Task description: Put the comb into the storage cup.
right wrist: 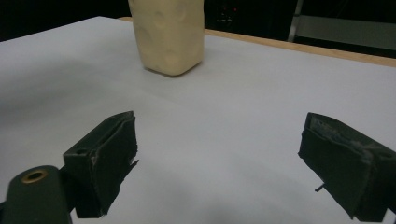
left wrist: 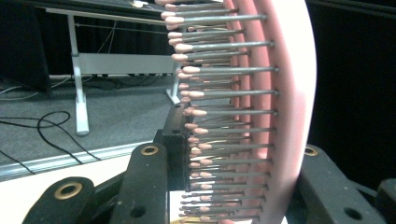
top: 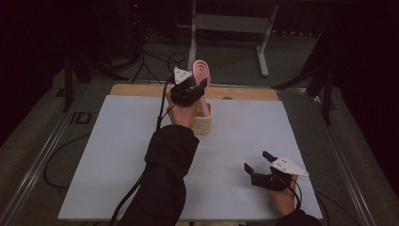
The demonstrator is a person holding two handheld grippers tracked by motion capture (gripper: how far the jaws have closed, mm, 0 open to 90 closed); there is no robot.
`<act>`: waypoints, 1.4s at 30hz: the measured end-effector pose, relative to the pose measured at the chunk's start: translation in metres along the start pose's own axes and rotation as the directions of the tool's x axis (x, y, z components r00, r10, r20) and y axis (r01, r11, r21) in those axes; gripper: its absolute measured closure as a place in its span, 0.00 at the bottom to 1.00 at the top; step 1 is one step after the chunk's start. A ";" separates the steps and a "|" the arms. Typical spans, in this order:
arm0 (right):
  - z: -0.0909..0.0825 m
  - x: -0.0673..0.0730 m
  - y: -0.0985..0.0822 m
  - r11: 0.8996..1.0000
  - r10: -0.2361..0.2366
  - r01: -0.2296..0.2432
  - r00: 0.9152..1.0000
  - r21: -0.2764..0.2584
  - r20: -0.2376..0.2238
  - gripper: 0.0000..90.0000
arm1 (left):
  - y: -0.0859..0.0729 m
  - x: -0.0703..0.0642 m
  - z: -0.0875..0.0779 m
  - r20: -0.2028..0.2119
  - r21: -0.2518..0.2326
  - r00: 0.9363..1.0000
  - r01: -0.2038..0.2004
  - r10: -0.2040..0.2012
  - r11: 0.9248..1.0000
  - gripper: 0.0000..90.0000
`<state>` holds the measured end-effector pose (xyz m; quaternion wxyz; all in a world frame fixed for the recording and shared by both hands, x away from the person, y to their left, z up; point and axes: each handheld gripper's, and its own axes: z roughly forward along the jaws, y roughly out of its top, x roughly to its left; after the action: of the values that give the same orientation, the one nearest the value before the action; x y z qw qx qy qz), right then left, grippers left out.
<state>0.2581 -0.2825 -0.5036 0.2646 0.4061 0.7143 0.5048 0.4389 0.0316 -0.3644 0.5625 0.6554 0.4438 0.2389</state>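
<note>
Right gripper (top: 260,165) nearest the person, resting low over the white sheet (top: 117,155), jaws spread wide with nothing between them. In the right gripper view its two black pads frame bare sheet, and the cream holder (right wrist: 169,35) stands well ahead of them, slightly left of centre. Judgement: this hand is parked clear so it does not crowd the working side, yet faces the holder and could steady it if needed.

Farther out, the left gripper (top: 192,87) is clamped on a pink hairbrush (top: 202,71). Brush held upright, head above the jaws, handle end pointing down toward the cream holder (top: 203,120), which sits directly below and just behind the gripper. Whether the handle tip touches or is already inside the holder's mouth I cannot tell; the hand and sleeve (top: 169,150) cover that spot.

In the left gripper view the brush head (left wrist: 280,93) rises between the jaws, one side pad pressing toward the bristle side, the other behind the pink back. Rows of grey pins with pink tips (left wrist: 191,70) point away from the back. Judgement: the grip low on the head keeps the brush vertical, which suits standing it handle-first in a narrow upright cup; a tilted hold would likely catch the rim or tip the light holder.

Beyond the gripper: wooden table edge (top: 244,93), then dark floor with cables (top: 155,59) and a pale metal frame (top: 230,23).
</note>
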 end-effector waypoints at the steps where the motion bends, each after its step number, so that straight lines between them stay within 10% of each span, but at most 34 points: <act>1: 0.000 0.000 0.000 1.000 -0.001 0.001 1.000 0.000 0.000 0.12 | 0.000 0.000 0.000 0.000 0.001 1.000 0.000 0.000 1.000 0.72; 42: 0.002 0.001 -0.001 1.000 -0.011 0.011 1.000 0.008 0.000 0.12 | -0.035 0.008 0.005 -0.009 0.039 0.999 0.053 -0.052 0.998 0.72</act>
<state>0.2589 -0.2810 -0.5050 0.2654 0.4034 0.7186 0.5005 0.4362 0.0345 -0.4007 0.5540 0.6534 0.4675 0.2179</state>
